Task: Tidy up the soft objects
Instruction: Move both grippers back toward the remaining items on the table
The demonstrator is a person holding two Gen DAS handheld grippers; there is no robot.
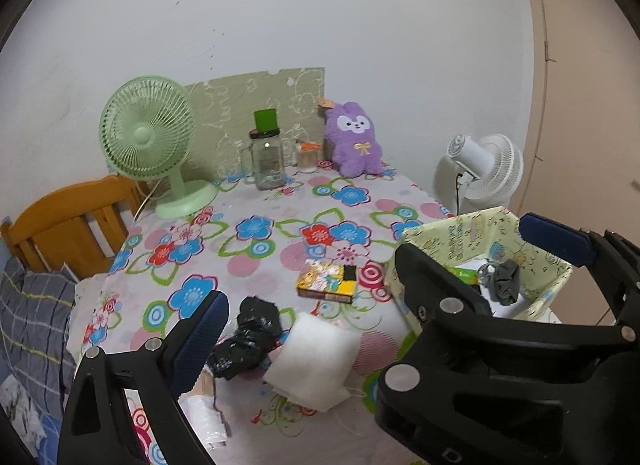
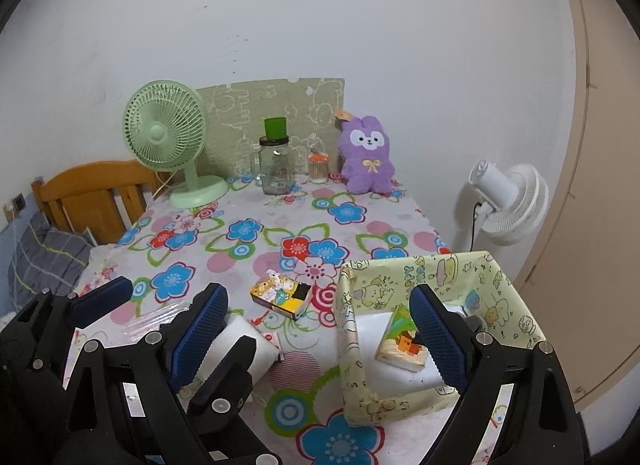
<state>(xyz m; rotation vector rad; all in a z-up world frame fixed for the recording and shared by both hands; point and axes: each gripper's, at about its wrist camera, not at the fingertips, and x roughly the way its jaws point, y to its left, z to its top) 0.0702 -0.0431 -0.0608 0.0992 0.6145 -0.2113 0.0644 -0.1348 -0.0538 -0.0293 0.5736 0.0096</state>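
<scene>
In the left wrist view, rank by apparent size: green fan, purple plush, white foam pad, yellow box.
1. green fan
2. white foam pad, though it lies nearest the camera
3. purple plush
4. yellow box

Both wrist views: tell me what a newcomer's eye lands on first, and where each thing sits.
First comes the loud flowered tablecloth covering the table, then the purple plush toy sitting upright at the far edge against the wall. To its left, past a glass jar, a mint-green desk fan stands at the far left corner. Nearer, a pale yellow cartoon-print box sits open on the table's right side, between the open right gripper's fingers.
</scene>
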